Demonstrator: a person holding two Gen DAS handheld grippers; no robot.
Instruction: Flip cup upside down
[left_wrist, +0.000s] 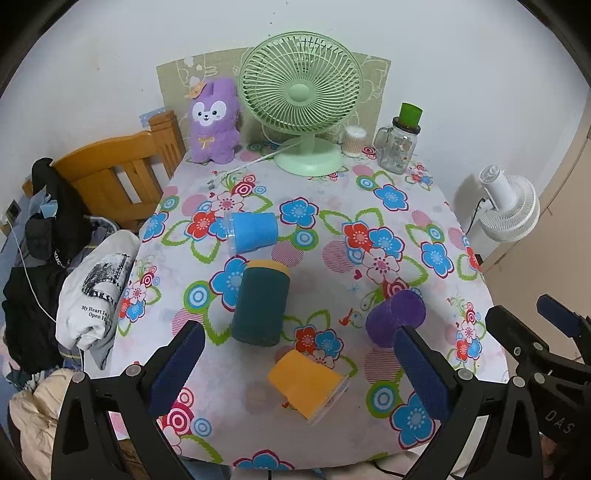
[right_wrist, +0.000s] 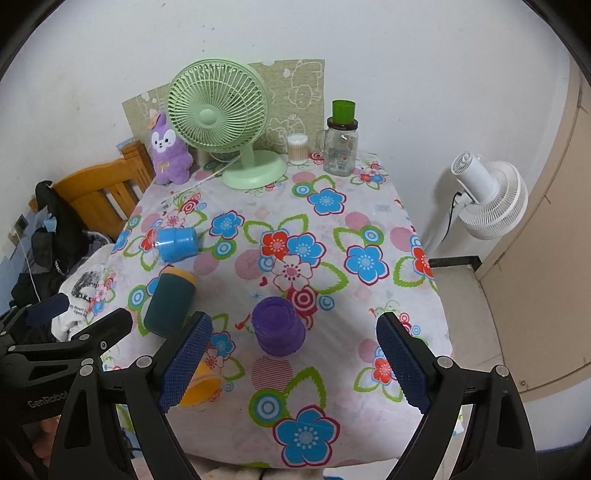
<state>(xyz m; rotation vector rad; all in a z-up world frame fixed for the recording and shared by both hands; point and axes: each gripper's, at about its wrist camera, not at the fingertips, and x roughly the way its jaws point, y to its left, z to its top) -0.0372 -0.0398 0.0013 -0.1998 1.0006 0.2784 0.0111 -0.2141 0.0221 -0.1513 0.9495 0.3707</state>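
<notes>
1. Left wrist view: four cups lie or stand on the floral table (left_wrist: 406, 206). The blue cup (left_wrist: 253, 232), dark teal cup (left_wrist: 260, 302) and yellow cup (left_wrist: 308, 384) lie on their sides in the frame's middle; the purple cup (left_wrist: 395, 317), right of centre, seems already inverted. Flipping looks barely begun. The left gripper (left_wrist: 299, 373) hovers spread wide and empty at the lower edge.
2. Right wrist view: the purple cup (right_wrist: 279, 326) stands base-up at centre. The right gripper (right_wrist: 295, 360) hangs wide apart, holding nothing, straddling it from above.
</notes>
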